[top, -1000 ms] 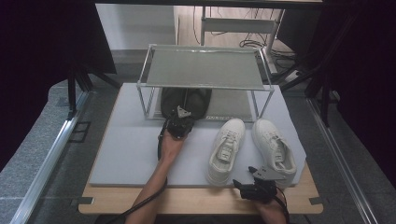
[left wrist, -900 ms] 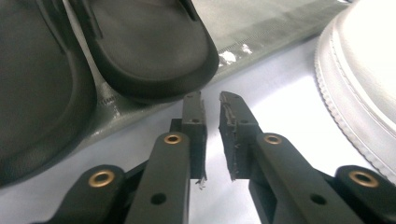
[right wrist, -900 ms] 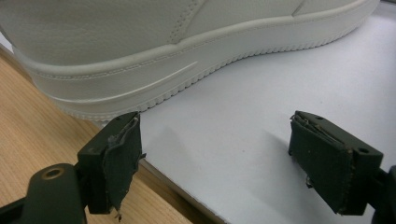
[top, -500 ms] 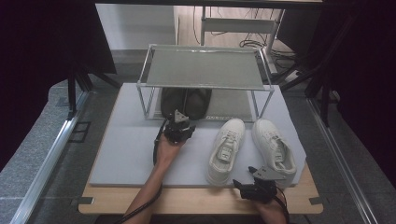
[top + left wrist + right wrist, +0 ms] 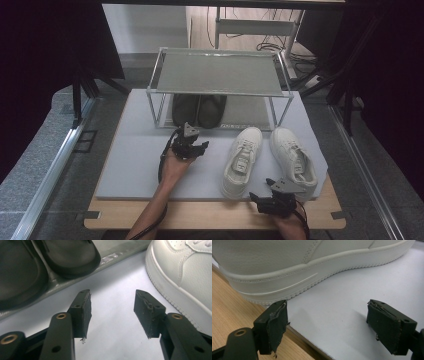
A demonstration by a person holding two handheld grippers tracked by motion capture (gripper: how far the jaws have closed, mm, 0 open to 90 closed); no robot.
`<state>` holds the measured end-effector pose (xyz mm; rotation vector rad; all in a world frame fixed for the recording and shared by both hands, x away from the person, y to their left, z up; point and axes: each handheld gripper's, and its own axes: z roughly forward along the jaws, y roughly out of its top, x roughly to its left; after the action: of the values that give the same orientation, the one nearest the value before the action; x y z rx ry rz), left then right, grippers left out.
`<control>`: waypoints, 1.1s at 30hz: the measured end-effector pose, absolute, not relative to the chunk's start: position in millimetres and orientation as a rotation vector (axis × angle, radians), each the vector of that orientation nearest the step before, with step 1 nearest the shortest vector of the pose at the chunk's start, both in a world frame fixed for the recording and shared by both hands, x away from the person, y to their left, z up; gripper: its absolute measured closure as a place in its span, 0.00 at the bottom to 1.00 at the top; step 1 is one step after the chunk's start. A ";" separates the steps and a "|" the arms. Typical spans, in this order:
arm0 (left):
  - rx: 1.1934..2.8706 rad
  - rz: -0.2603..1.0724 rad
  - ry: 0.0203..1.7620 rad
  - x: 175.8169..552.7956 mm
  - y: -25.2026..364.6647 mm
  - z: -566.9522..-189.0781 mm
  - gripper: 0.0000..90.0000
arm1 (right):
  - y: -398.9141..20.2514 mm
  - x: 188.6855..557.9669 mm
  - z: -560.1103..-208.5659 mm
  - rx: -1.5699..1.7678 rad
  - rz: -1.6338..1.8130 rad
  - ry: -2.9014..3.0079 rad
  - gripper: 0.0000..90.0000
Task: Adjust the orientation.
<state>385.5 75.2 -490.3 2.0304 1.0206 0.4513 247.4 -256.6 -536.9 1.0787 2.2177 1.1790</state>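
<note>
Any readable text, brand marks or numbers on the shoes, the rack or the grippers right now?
None readable.
White sneakers: no logo or lettering legible in any view.
Black shoes under the rack: too dark and small to tell.
Gripper fingers: bare black pads, no markings.

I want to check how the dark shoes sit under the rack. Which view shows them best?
The high view: the pair of dark shoes sits side by side on the lower level of the metal mesh-topped rack, partly covered by its top shelf. The left gripper view shows just their toes close up. The right gripper view faces a white sneaker.
</note>
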 end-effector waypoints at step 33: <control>2.015 0.457 1.025 325.8 114.3 -486.5 0.20 | -256.3 247.2 -536.9 1.086 1.176 2.216 0.20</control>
<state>325.8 114.3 -486.5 2.0147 1.0248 0.4571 247.2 -256.3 -536.9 1.0861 2.2158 1.1764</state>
